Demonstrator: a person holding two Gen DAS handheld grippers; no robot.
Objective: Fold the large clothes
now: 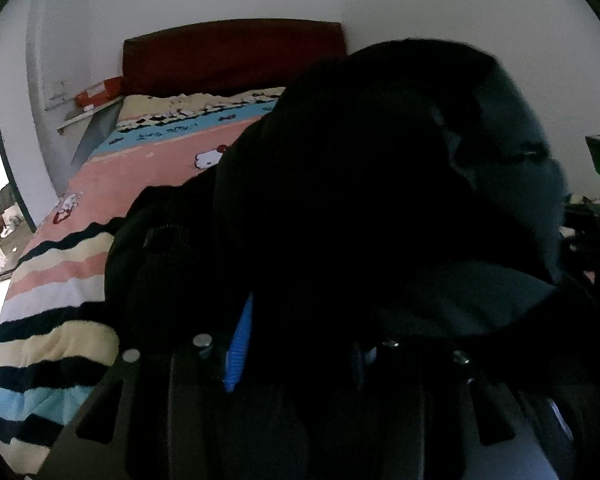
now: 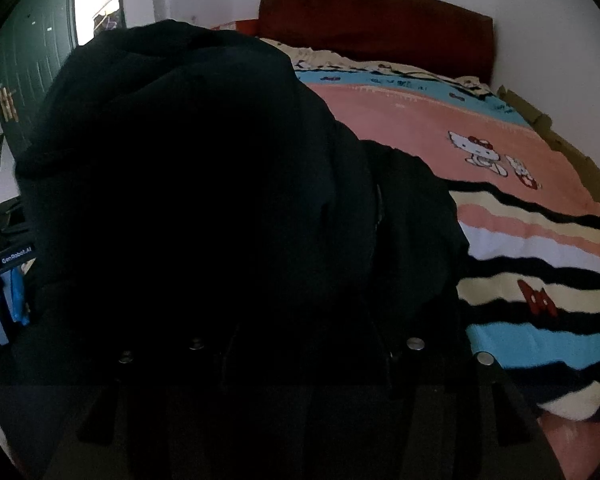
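Up close, black garment (image 1: 340, 200) drapes over both grippers, hiding whether either grips it.

Black garment (image 1: 340, 168): thick matt cloth, soft and slightly fuzzy at the edges, with a smoother dull grey lining (image 1: 512, 168) showing in the left wrist view. Bed cover (image 2: 540, 240): fleecy printed cloth, matt, striped; headboard (image 2: 376, 12) looks like dark red matt upholstery. Left gripper (image 1: 296, 360): matt black plastic body, shiny metal pins (image 1: 202, 340), ribbed blue pad (image 1: 238, 344) on one finger.
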